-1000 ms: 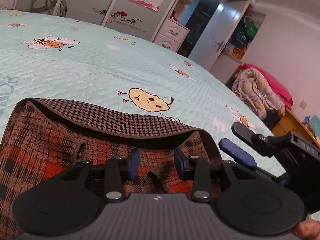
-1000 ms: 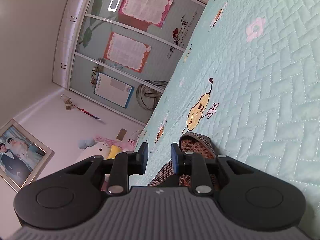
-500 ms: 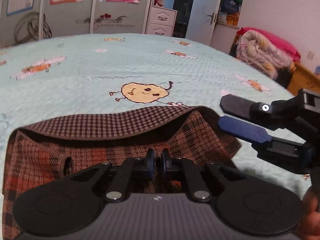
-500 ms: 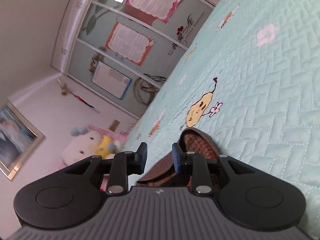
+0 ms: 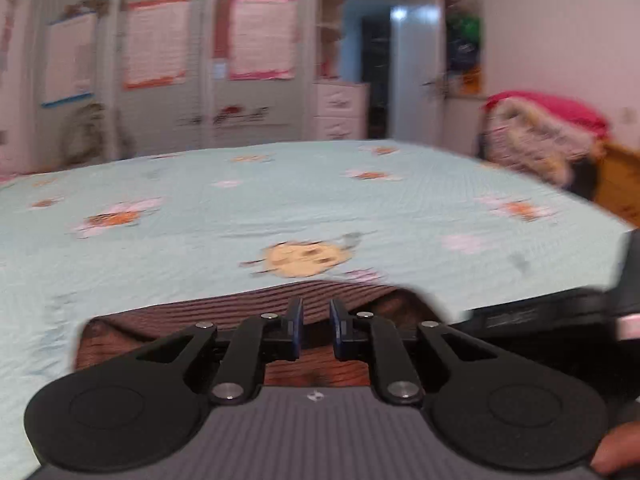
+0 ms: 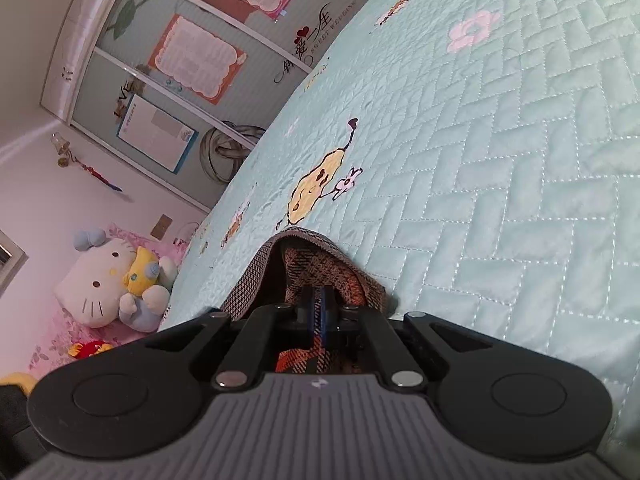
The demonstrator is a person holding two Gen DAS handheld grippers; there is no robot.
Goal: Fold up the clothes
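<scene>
Left claw (image 5: 316,330): blue pads apart, small gap, nothing visibly pinched between them. It sits low over the plaid garment (image 5: 320,374); left view is motion-blurred, so contact with the cloth can't be confirmed.

Right claw (image 6: 319,312): pads together, clamped on the same garment (image 6: 320,272); orange-brown plaid bunches up in front of the tips, houndstooth band edge peaks above them.

Garment: lies on the bed (image 5: 280,200) at the near edge, directly under both claws. In the left view its dark houndstooth band runs across just ahead of the pads. A yellow cartoon print (image 5: 306,258) on the cover sits just beyond the band; same print (image 6: 316,188) shows past the raised fabric in the right view.

Surface: pale mint quilted bedspread (image 6: 500,160), herringbone stitching, scattered cartoon and flower prints. Flat, only light wrinkling.

Room:
- wardrobe (image 5: 168,72) with sliding panels beyond the bed, papers with pink, orange and blue borders stuck on the doors
- white drawer unit (image 5: 340,110) next to it, open white door (image 5: 412,76) to the right of that
- piled bedding (image 5: 540,136) with pink on top, right of the bed
- white cat plush (image 6: 100,280) with a smaller yellow-faced plush beside it, on pink fabric, left side of the right view

Fingertip (image 5: 616,450) of the person at the lower right corner of the left view.
</scene>
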